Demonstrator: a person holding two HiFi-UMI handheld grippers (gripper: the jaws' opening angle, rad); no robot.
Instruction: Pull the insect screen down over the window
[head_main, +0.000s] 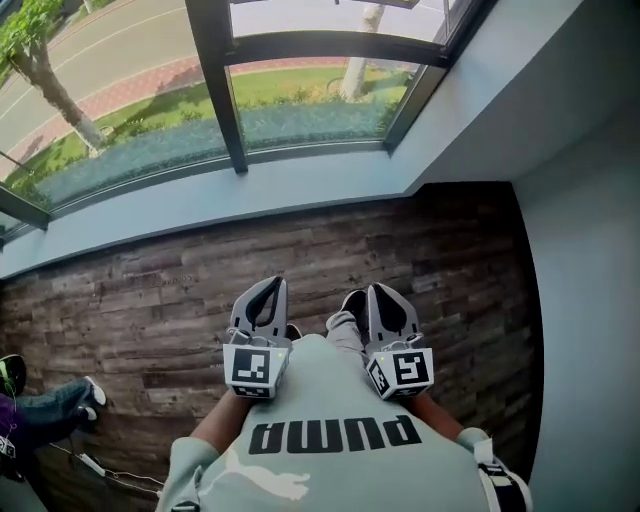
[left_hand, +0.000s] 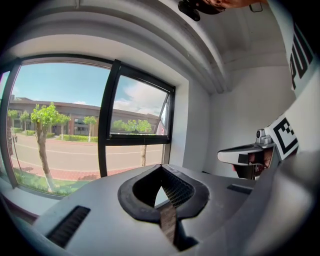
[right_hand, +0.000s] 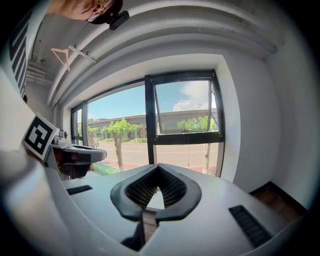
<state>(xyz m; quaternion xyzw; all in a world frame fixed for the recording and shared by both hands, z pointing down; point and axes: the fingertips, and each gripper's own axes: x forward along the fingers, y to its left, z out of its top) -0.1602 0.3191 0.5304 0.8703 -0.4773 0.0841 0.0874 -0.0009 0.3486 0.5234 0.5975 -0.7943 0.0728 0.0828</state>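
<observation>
The window takes up the far wall above a pale sill. It has dark frames and clear glass showing trees and a road, and its upper right pane looks tilted open. Near the person's body, over the plank floor, the left hand-held gripper and the right hand-held gripper are both closed and empty.

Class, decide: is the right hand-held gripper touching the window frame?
Apart. The head view shows the right hand-held gripper close to the person's body, with wooden floor and sill between it and the window frame.
</observation>
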